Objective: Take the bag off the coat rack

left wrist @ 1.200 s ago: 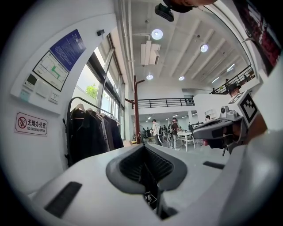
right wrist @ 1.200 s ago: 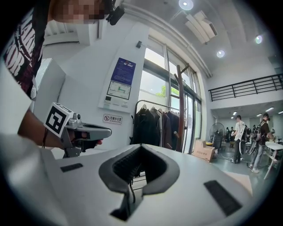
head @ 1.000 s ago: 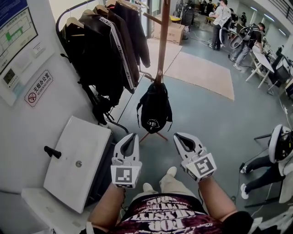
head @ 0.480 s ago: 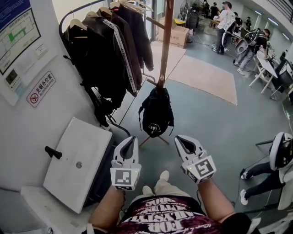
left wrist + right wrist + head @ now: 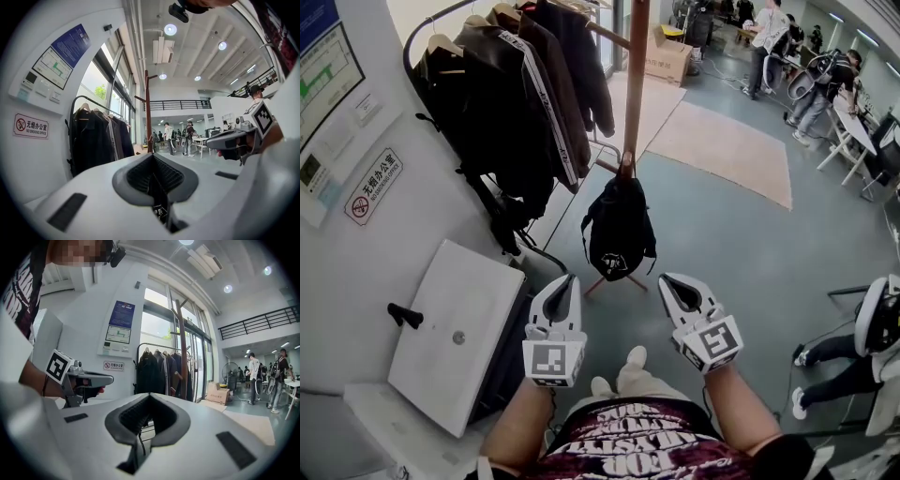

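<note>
Left tool [image 5: 566,284] and right tool [image 5: 670,283], both pressed together and empty, should spread before lifting the bag [image 5: 619,230] off the rack [image 5: 635,84].

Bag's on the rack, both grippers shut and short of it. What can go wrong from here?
1. The left gripper and right gripper are shut; arriving closed, they may shove the bag and set it swinging.
2. The bag hangs from the slim coat rack; pulling outward instead of lifting could tip it.
3. The jackets hang close by and might snag.
</note>
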### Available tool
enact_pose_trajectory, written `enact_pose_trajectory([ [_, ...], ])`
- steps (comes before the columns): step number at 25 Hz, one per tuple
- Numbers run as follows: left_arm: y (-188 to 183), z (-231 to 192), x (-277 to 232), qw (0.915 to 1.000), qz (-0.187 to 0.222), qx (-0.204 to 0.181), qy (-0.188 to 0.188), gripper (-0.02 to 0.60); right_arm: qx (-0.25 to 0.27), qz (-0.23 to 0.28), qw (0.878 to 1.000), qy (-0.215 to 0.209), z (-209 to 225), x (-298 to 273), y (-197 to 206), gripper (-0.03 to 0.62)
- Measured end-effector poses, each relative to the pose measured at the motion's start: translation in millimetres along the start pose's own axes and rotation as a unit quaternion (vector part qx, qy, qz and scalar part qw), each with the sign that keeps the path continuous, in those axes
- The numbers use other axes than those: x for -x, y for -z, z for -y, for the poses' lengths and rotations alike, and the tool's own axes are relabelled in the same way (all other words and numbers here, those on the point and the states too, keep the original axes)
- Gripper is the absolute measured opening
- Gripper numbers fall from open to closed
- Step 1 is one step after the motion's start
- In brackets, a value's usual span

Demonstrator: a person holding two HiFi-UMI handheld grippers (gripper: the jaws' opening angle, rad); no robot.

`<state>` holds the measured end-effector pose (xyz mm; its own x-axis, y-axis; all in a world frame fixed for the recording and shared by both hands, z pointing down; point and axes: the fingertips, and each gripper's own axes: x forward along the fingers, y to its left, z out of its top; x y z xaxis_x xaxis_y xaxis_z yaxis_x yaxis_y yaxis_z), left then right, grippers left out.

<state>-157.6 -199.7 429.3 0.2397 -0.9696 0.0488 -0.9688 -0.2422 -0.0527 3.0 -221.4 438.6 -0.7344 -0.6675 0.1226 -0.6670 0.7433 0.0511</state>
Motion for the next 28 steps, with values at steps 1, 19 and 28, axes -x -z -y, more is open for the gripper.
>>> enact_pose_trajectory([
  [1, 1, 0, -4, 1.0000, -0.001, 0.000, 0.000, 0.005, -0.002, 0.000, 1.000, 0.000, 4, -2, 1, 0.003],
  [19, -4, -3, -94, 0.9998, -0.018, 0.004, -0.005, 0.005, -0.019, 0.007, 1.000, -0.015, 81, -54, 1, 0.003],
  [28, -8, -5, -119, 0.9994, -0.020, 0.004, -0.030, 0.005, -0.023, 0.010, 0.999, -0.044, 108, -78, 7, 0.003],
])
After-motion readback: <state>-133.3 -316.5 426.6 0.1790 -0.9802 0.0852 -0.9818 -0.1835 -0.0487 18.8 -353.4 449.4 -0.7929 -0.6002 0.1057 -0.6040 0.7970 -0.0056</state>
